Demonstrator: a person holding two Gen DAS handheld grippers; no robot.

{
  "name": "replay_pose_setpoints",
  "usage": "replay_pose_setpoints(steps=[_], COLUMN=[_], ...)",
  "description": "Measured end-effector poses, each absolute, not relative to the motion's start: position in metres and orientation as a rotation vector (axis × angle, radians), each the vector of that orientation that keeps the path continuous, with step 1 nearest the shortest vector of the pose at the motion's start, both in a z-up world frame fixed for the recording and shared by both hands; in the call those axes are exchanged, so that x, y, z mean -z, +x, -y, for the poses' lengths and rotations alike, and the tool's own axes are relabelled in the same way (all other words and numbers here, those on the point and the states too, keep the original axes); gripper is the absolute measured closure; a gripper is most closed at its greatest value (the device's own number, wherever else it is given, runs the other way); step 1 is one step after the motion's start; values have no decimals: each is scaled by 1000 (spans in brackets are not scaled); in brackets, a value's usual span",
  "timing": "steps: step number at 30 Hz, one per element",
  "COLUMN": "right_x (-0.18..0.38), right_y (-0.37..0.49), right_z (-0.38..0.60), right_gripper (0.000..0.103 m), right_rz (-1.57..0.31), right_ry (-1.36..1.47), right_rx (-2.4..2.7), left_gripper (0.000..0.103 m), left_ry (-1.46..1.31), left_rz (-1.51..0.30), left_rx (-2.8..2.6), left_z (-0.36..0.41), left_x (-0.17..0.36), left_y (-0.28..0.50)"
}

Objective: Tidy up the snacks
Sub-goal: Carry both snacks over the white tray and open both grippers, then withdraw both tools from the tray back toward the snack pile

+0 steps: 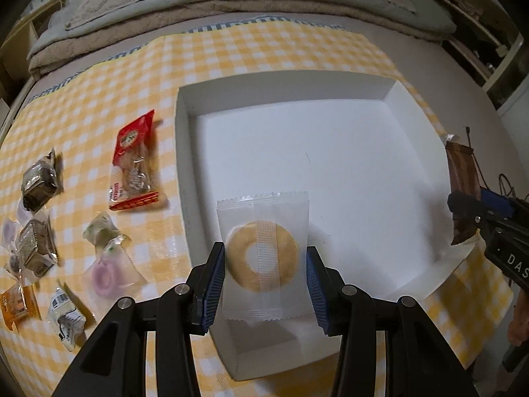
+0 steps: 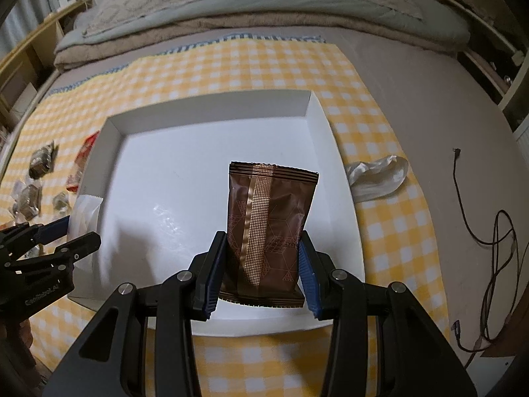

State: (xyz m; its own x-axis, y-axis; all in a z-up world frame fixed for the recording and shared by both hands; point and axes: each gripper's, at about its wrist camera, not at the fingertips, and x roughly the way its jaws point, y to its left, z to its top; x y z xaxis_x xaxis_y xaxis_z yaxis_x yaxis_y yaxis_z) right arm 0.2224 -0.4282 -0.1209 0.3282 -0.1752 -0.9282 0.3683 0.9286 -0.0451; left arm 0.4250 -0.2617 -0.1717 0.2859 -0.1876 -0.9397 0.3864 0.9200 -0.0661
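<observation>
Left hand-held gripper (image 1: pixel 264 284) pinching clear-wrapped ring cookie (image 1: pixel 263 259) above white box (image 1: pixel 183 165) near corner. Right hand-held gripper (image 2: pixel 259 273) clamping brown foil packet (image 2: pixel 269 228) over box floor. Risk: slick wrappers slipping, or grippers colliding inside box.

Cloth: yellow-and-white checked cloth (image 2: pixel 390 152) spread flat over the bed (image 2: pixel 429 106).
Bedding: folded blankets (image 2: pixel 264 16) stacked at the far end.
Cable: dark cable (image 2: pixel 496 231) looped on the bed, right of the cloth.
Shelf: wooden shelf (image 2: pixel 36 46) at far left.
</observation>
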Motion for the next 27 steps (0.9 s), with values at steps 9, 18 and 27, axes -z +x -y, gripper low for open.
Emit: replay_pose_setpoints(steps=[9,18,27], right_x=[134,122,111], right_y=[230,229,217], right_z=[435,434,431], right_gripper=[60,17,0], right_rz=[-1222,-1175,-1173], right_ry=[192,213,228], right_rx=[381,391,417], left_gripper=[27,10,0], left_ry=[132,157,160], left_rz=[-1227,-1207,-1190], left_rx=[407,414,414], left_z=[258,250,241], left_x=[183,169,149], left_y=[432,419,405])
